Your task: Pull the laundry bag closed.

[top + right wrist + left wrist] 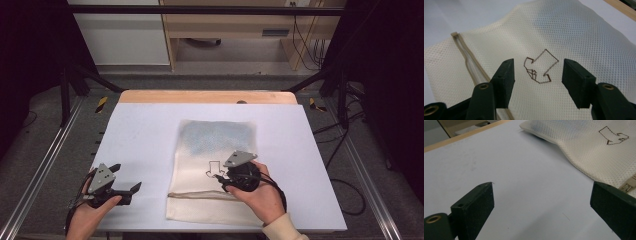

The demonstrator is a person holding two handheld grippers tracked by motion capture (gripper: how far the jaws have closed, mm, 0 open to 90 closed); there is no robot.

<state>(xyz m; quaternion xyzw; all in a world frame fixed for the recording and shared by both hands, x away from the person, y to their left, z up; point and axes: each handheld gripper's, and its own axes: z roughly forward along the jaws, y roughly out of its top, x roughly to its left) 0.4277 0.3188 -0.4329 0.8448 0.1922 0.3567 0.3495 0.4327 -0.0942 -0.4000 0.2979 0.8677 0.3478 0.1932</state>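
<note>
Roughly centre in the high view: one mesh bag (pixel 212 170), one table (pixel 145 135), two grippers, two hands. Bag is cream-white netting, flat on the pale table top, longer than wide, running from mid-frame down to the lower edge of the table; a bluish-grey patch shows through its upper half. One small outline drawing (pixel 215 169) in dark line sits near the bag's middle, and one beige zip strip (pixel 200 195) crosses it near the lower end. In the right gripper view the fine honeycomb weave reads clearly, the drawing (pixel 539 67) lies mid-frame between the two black jaws, and the zip (pixel 467 60) runs down the left side. Right gripper (pixel 223 180), held by the right hand (pixel 262 197), hovers over the bag at lower centre-right of the high view; jaws about half apart, nothing pinched between them, pads clear of the mesh as far as can be told. Left gripper (pixel 125 187), in the left hand (pixel 90 212), sits at lower left of the high view, well apart from the bag, over bare table; jaws wide, empty. In the left gripper view the bag (pixel 586 147) fills the upper right, its edge slightly puffed above the table (pixel 511 175), with the drawing (pixel 614 137) at the top right corner
</note>
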